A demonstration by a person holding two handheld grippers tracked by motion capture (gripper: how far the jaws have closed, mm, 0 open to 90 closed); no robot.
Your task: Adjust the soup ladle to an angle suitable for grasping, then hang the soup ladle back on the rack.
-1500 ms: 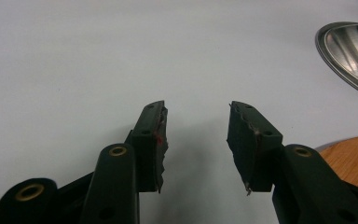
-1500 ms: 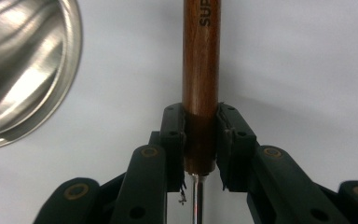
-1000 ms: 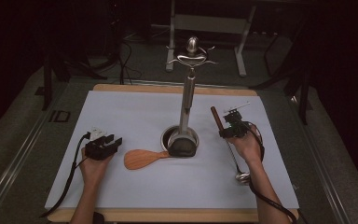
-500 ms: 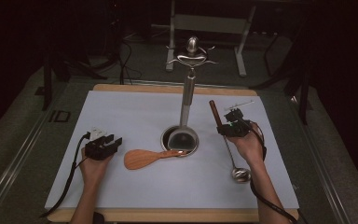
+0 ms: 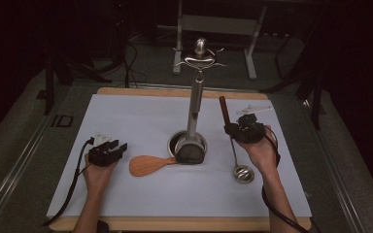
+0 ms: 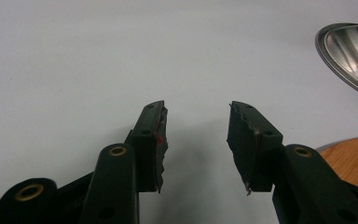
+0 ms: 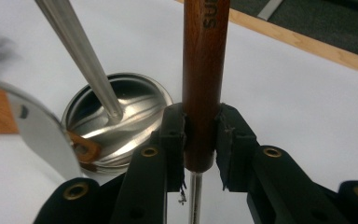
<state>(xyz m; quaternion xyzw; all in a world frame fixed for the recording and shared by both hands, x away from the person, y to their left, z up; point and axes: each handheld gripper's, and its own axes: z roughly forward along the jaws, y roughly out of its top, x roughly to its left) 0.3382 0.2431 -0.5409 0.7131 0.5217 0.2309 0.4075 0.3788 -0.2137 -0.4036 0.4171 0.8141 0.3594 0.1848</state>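
My right gripper (image 5: 234, 130) (image 7: 200, 135) is shut on the brown wooden handle (image 7: 204, 70) of a metal ladle (image 5: 243, 173). The handle points up and away, and the ladle's bowl hangs low over the white mat, right of the stand. A steel utensil stand (image 5: 196, 104) rises from a round dish base (image 5: 175, 141) (image 7: 135, 112) at the mat's middle. A wooden spatula (image 5: 148, 165) lies flat left of the base, its handle end (image 7: 81, 149) on the rim. At the mat's left my left gripper (image 5: 108, 148) (image 6: 196, 135) rests open, nothing between its jaws.
A flat shiny metal blade (image 5: 190, 153) (image 7: 37, 126) stands against the front of the stand's base. Hooks (image 5: 200, 60) spread from the top of the pole. The white mat (image 5: 141, 116) covers a wooden board; dark floor, cables and a frame lie beyond.
My right gripper has lifted the ladle a little and drawn it toward the stand, so the handle stands higher. The left gripper has not moved.
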